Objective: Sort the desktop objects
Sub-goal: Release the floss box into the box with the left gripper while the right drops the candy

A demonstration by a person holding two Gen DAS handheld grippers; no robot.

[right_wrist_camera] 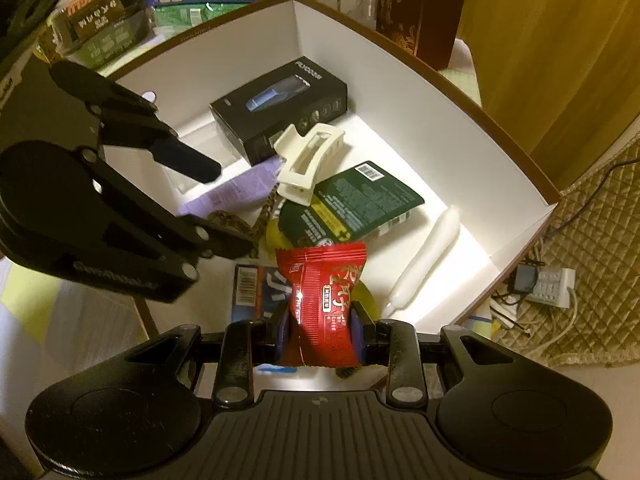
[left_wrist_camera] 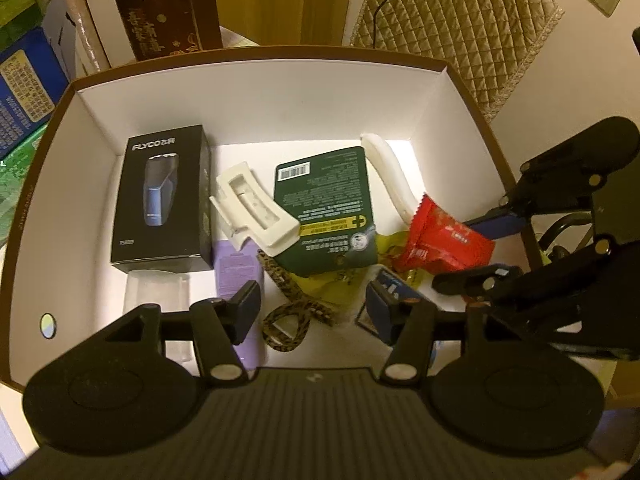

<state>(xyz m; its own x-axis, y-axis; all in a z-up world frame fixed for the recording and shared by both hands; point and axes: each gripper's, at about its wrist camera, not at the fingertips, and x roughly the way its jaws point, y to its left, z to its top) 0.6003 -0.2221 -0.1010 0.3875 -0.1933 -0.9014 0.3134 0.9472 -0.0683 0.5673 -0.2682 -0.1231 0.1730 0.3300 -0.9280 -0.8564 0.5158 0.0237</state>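
Left wrist view: left gripper jaws apart, nothing between the pads, hanging over the white-lined box. Leopard-print strap lies right under the gap. At 11 o'clock, black Flyco shaver box; at 12, cream hair claw clip overlapping a green battery card. White plastic piece at 1 o'clock. Lilac card and a clear plastic tray at 10. Right gripper comes in from 3 o'clock with the red snack packet.

Right wrist view: right gripper clamped on the red snack packet, held above the box floor. Left gripper crowds in from 9 o'clock, jaws open. Shaver box at 12, claw clip below it, battery card at 1, white plastic piece at 2. Blue barcoded pack under the packet.

Room: brown gift box at 1 o'clock, stacked cartons at 11, power strip on quilted mat at 3.
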